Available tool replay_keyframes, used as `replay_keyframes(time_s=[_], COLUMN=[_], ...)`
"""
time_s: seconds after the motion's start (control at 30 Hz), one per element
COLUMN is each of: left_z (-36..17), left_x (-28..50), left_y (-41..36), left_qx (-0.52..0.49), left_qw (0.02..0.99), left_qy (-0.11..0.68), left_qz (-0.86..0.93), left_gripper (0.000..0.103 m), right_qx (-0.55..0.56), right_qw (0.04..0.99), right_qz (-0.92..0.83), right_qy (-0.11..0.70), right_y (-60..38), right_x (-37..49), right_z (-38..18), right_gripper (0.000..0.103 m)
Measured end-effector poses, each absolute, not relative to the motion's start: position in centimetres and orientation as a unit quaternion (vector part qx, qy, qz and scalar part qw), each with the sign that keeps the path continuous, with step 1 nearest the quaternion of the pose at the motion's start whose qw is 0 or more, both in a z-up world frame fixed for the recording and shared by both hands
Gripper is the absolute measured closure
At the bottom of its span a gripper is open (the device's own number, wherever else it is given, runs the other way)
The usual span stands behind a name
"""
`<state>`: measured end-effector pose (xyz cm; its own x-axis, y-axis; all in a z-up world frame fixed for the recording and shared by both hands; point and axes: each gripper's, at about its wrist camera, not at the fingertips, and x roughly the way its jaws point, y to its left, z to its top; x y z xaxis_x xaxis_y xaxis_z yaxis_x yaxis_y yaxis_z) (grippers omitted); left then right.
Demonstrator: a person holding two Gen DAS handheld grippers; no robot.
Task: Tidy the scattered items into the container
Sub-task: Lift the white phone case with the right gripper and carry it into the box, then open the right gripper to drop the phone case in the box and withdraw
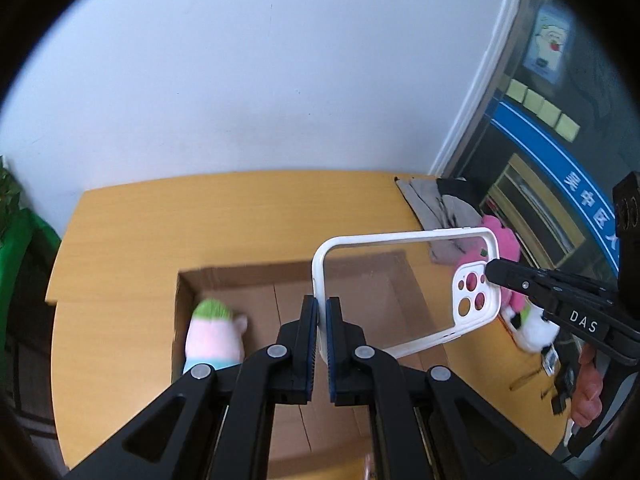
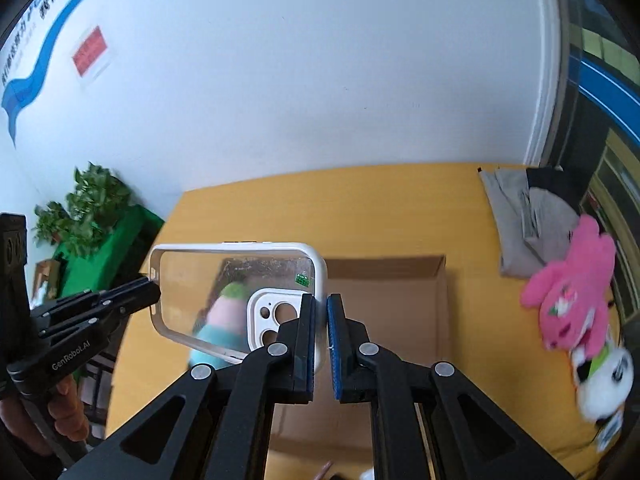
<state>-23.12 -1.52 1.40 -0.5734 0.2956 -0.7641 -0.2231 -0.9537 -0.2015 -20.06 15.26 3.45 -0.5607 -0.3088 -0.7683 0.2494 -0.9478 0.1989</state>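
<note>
1. In the left wrist view, our left gripper is closed on the short end of the phone case, a clear shell with a white rim; the rim sits pinched between the two blue pads.
2. The phone case hangs in the air above the open cardboard box, tilted, with its camera cutout toward the right.
3. Our right gripper comes in from the right, and its tip touches the case beside the camera cutout. From here we cannot tell how wide its jaws stand.
4. Inside the box, against its left wall, lies a pastel plush toy with a green top.
5. The box rests on the wooden table. Past its right side lie a pink plush, a white plush and some grey folded cloth.
6. In the right wrist view, our right gripper is clamped on the case's rim at the camera-cutout end.
7. Our left gripper reaches in from the left and meets the opposite short end of the case; its jaws look closed there.
8. So we hold the case at both ends, above the box and the table.
9. Through the clear back we see the pastel plush toy, blurred.
10. On the right of the table lie the pink plush, the white plush and the grey cloth.
11. A green potted plant stands beyond the table's left edge.
</note>
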Motion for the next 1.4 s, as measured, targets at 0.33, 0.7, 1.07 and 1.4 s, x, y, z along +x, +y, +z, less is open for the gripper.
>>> replay_keyframes(time_s=[0.33,0.7,1.07,1.4], left_z=[-11.6,-25.2,-29.4,-22.6], left_x=[-33.4,-38.0,-40.3,-37.4], left_y=[0.0,0.5,0.4,-1.4], left_qx=[-0.529,-0.602,-0.62,-0.577], left_qw=[0.111,0.079,0.059,0.041], left_qy=[-0.042,-0.027,-0.032,-0.026], left_qz=[0.841,0.794,0.782,0.815], left_gripper=[0.099,0.1,0.099,0.04], right_qx=[0.526,0.602,0.617,0.574], right_qw=[0.147,0.129,0.117,0.128], right_qz=[-0.838,-0.788,-0.778,-0.807], right_qy=[-0.013,-0.02,-0.034,-0.049], right_y=[14.8,14.9,15.2,16.6], right_x=[-30.5,-36.5,-38.3,-35.2], right_z=[-8.9,-23.4,-27.9,-23.1], right_gripper=[0.097,0.097,0.096,0.025])
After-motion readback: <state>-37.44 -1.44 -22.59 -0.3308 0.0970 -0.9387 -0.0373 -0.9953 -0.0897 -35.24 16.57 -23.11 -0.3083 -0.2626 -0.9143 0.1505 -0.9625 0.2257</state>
